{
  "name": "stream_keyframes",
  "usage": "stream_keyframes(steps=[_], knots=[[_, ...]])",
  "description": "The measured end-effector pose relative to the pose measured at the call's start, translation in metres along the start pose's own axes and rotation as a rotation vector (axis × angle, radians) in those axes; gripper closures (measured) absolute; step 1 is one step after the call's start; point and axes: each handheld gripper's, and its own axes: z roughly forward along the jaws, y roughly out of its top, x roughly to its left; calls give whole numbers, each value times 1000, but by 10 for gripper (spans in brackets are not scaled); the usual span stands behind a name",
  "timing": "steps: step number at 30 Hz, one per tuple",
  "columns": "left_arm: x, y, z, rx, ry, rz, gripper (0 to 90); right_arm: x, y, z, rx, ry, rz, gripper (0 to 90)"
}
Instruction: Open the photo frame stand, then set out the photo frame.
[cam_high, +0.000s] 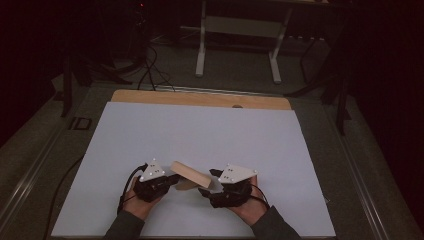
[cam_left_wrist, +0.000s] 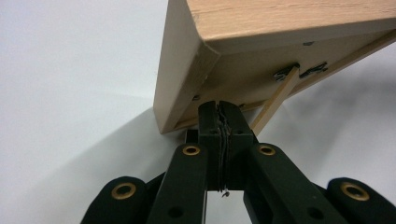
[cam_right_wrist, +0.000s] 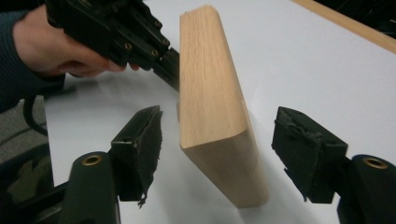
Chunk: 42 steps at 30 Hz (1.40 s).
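We had the wooden photo frame (cam_high: 190, 174) near the bench's front edge, about midway between its two front corners, lifted at one end off the white sheet (cam_high: 200, 130) that covers the bench (cam_high: 200, 98). It lay tilted, face up and back down. In the left gripper view its underside showed a thin wooden prop stick (cam_left_wrist: 276, 99) hinged on a small metal fitting (cam_left_wrist: 286, 73). We judged that the tilt was there to expose this back side so the stand could be worked on.

The left tongs (cam_high: 172, 181) were closed tight, pads pressed together, at the lower back edge of the frame. In the left gripper view the tips (cam_left_wrist: 219, 112) sat right against the backing near the foot of the stick. Whether they pinched a thin lip of the backing or merely propped the frame, we could not tell.

The right tongs (cam_high: 206, 192) stood wide open. In the right gripper view the frame's thick rounded end (cam_right_wrist: 219, 140) stood between the two pads (cam_right_wrist: 140, 144), touching neither, with a clear gap on each side. We judged this hand had let go or was poised to clamp the end. The left tongs showed beyond the frame in that view (cam_right_wrist: 163, 63), at its far side.
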Motion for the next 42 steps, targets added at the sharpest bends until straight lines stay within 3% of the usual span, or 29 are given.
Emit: stream_keyframes(steps=[9,16,20,22,27,33,42], knots=[[2,-1,0,-4,6,-8,894,-10,8,-21,-115,47,44,357],[3,-1,0,-4,5,-8,898,-25,4,-36,-179,8,99,478],[3,-1,1,-2,5,-6,899,-37,-4,-33,-153,-57,151,589],[2,-1,1,0,6,-4,899,-41,-10,-29,-132,-65,176,622],[3,-1,2,-2,9,-6,900,-49,-26,-12,-72,-60,217,687],[2,0,2,-6,9,-10,900,-50,-35,3,-24,-47,230,886],[2,0,2,-9,5,-9,900,-46,-31,14,-12,-15,221,898]])
